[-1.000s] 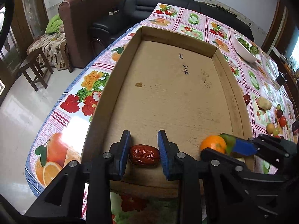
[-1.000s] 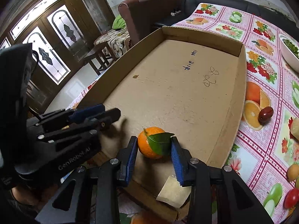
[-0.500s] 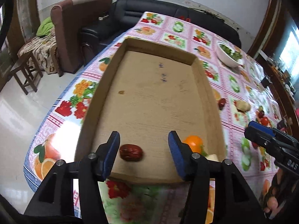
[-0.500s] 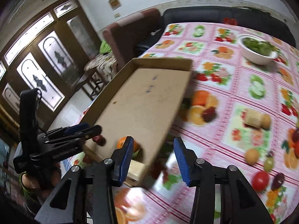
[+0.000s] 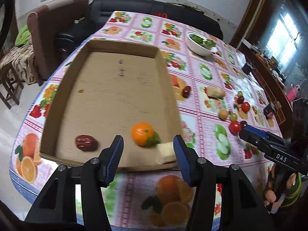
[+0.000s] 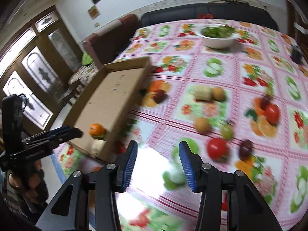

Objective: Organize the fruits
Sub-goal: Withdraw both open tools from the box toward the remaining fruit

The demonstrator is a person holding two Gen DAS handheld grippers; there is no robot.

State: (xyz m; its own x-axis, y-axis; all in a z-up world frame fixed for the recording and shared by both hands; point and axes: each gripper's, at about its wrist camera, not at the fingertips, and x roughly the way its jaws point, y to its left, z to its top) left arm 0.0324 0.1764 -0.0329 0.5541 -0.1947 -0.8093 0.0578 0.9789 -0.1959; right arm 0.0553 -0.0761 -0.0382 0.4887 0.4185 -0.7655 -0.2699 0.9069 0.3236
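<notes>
A shallow cardboard box (image 5: 107, 44) lies on the fruit-print tablecloth. In it rest a red date (image 5: 85, 142) and an orange with a leaf (image 5: 142, 134), near the front wall. My left gripper (image 5: 148, 152) is open and empty, raised in front of the box. My right gripper (image 6: 157, 159) is open and empty above the cloth, right of the box (image 6: 123, 71). Loose fruit lies on the cloth: a tomato (image 6: 217, 148), a dark grape (image 6: 246, 150), a green grape (image 6: 227, 131), a brown round fruit (image 6: 201, 124), another date (image 6: 159, 96).
A white bowl of greens (image 5: 200, 45) stands at the far side of the table. A sofa and armchair (image 5: 50, 25) stand behind the table. A pale flap (image 5: 166, 151) sticks out at the box's front right corner. The right-wrist view is motion-blurred.
Both grippers let go of the date and the orange in the box, opened and pulled back. The right gripper has swung right toward the loose fruit on the cloth.
</notes>
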